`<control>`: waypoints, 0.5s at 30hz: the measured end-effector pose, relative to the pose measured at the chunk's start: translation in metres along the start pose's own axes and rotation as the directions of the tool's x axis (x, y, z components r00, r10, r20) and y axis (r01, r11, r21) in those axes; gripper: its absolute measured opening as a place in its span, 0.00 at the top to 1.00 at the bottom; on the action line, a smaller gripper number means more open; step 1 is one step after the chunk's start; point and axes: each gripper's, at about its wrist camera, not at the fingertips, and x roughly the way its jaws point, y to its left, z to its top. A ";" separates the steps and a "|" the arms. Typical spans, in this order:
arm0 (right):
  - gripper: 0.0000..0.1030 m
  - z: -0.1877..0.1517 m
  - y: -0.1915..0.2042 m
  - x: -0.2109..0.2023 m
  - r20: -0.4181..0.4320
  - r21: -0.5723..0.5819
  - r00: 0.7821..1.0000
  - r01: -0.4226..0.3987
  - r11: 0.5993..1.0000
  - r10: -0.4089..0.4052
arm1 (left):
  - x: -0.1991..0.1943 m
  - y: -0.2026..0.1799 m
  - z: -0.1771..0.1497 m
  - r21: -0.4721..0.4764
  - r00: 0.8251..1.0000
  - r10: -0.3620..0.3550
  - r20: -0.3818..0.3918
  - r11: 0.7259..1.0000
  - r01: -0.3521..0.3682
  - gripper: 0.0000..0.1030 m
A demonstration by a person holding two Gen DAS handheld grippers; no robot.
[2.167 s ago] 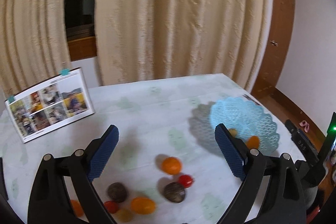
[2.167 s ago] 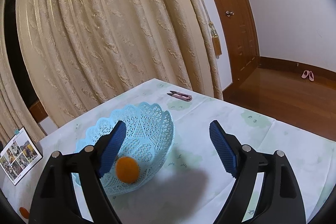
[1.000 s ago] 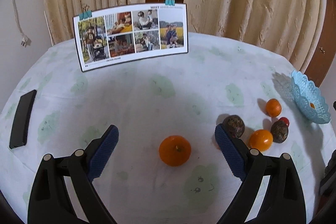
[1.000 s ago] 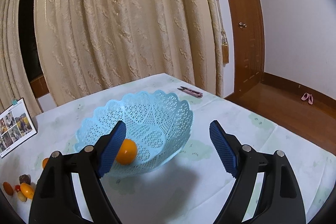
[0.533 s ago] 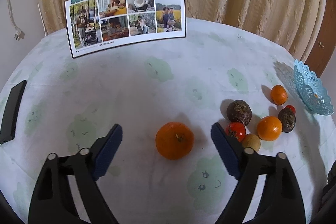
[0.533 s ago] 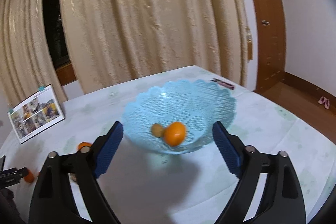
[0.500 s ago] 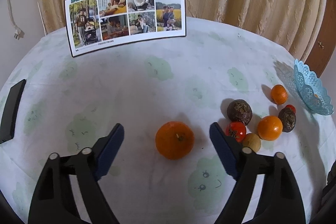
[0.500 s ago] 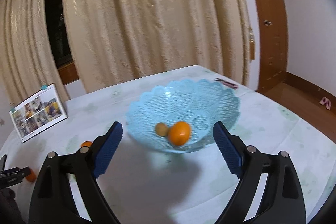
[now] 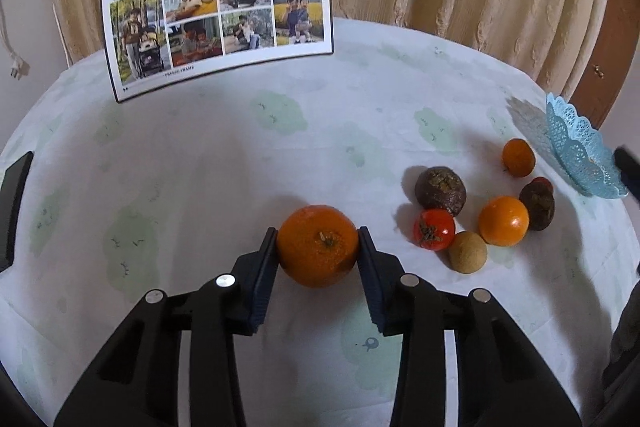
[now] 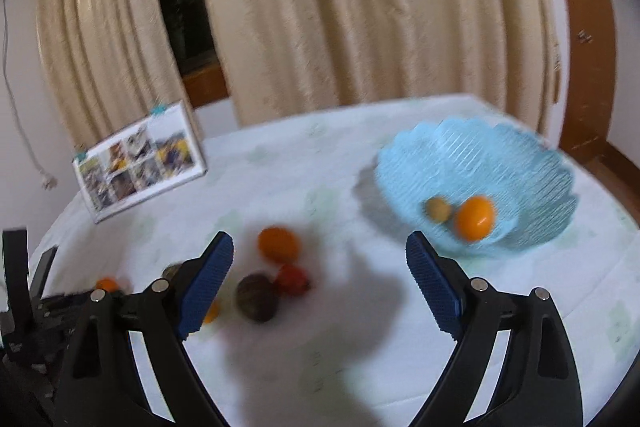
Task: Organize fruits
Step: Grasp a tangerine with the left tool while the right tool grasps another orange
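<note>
A: Fruits first. From the left wrist, where does the big orange [image 9: 318, 251] lie?

B: On the table [image 9: 224, 163], near its near edge, squarely between the left gripper [image 9: 318, 247] fingers. The jaws are closing, and both pads look to be touching its sides. Its stem faces the camera.

A: Is it lifted?

B: I'd say not yet; it appears to rest on the cloth.

A: And the other fruit?

B: A cluster sits toward the right edge: a red fruit [image 9: 435, 229], a tan one [image 9: 467, 257], a smaller orange [image 9: 503, 221], two dark ones [image 9: 440, 185] [image 9: 537, 200], and another orange [image 9: 518, 157] farther back. The basket [image 9: 576, 151] stands at the right edge, beyond them all.

A: So which way must the big orange travel?

B: Rightward, over the cluster, to the basket. That is my reading of the task.

A: Now the right wrist?

B: Blurred. The right gripper [image 10: 318, 279] stands wide with nothing between its fingers. The basket [image 10: 500, 155] lies ahead and to its right, with an orange fruit [image 10: 475, 218] and a small tan one [image 10: 438, 209] inside.

A: Which hand is nearer the loose cluster?

B: The right, I judge: a dark fruit [image 10: 256, 297] and a red one [image 10: 293, 279] lie just ahead of its left finger, and the basket is closer to it too.

A: Anything else?

B: A photo board [image 9: 218, 27] stands at the far edge.
</note>
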 end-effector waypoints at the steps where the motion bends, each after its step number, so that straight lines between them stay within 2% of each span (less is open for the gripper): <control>1: 0.13 -0.003 0.004 0.003 -0.022 -0.004 1.000 -0.009 1.000 0.009 | -0.002 0.000 0.001 -0.001 1.000 0.001 0.007 1.000 -0.001 0.62; 5: 0.14 -0.013 0.024 0.019 -0.095 -0.032 0.994 -0.052 0.998 0.049 | -0.011 -0.001 0.003 0.000 0.999 0.008 0.036 1.000 -0.008 0.62; 9: 0.15 -0.006 0.033 0.034 -0.110 -0.048 0.993 -0.056 0.997 0.050 | -0.016 -0.001 0.004 -0.004 0.999 -0.001 0.049 1.000 0.001 0.62; 15: 0.29 0.009 0.031 0.079 -0.192 -0.017 0.980 -0.059 0.998 0.055 | -0.024 0.002 0.004 -0.016 0.998 -0.014 0.066 1.000 0.015 0.62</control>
